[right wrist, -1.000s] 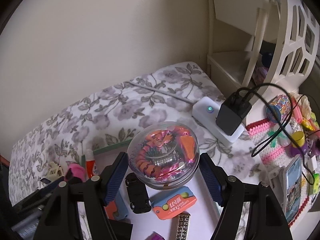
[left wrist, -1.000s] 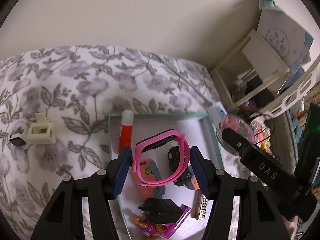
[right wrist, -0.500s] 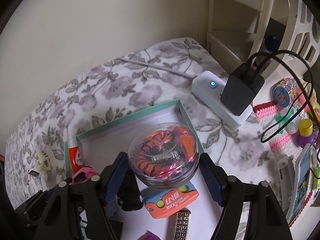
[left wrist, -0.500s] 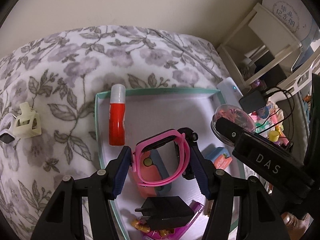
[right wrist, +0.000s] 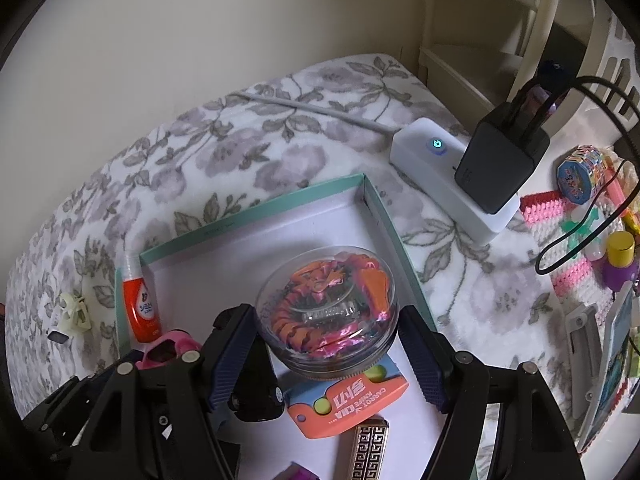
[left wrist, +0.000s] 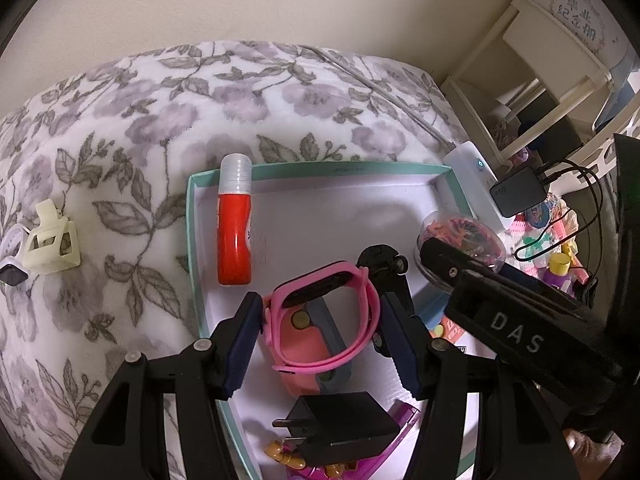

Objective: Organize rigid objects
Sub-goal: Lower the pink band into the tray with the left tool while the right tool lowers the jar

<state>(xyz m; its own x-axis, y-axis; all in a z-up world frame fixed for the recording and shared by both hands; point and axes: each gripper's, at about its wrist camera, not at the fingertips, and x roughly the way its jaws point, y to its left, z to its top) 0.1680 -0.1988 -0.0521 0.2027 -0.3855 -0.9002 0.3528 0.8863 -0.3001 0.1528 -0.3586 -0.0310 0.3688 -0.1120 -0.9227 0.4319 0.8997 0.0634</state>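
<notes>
My left gripper (left wrist: 322, 330) is shut on a pink watch band (left wrist: 324, 316) and holds it over the teal-rimmed white tray (left wrist: 320, 170). My right gripper (right wrist: 326, 354) is shut on a clear round container (right wrist: 326, 308) of orange and pink bits, held above the tray (right wrist: 256, 210); the container also shows in the left wrist view (left wrist: 464, 232). In the tray lie a red glue bottle (left wrist: 234, 236), a black plug adapter (left wrist: 340, 424), an orange carrot-print case (right wrist: 348, 400) and a gold patterned bar (right wrist: 366, 454).
The tray sits on a floral blanket (left wrist: 120, 128). A cream clip (left wrist: 54, 238) and a small white-banded watch (left wrist: 12, 268) lie left of it. A white power strip (right wrist: 444, 184) with a black charger (right wrist: 500, 164) lies right, beside toys on a crocheted mat (right wrist: 568, 240). Cream shelves (left wrist: 532, 76) stand behind.
Both grippers have moved forward over the tray with their loads still held. The tray and glue bottle now sit lower and nearer in both views.
</notes>
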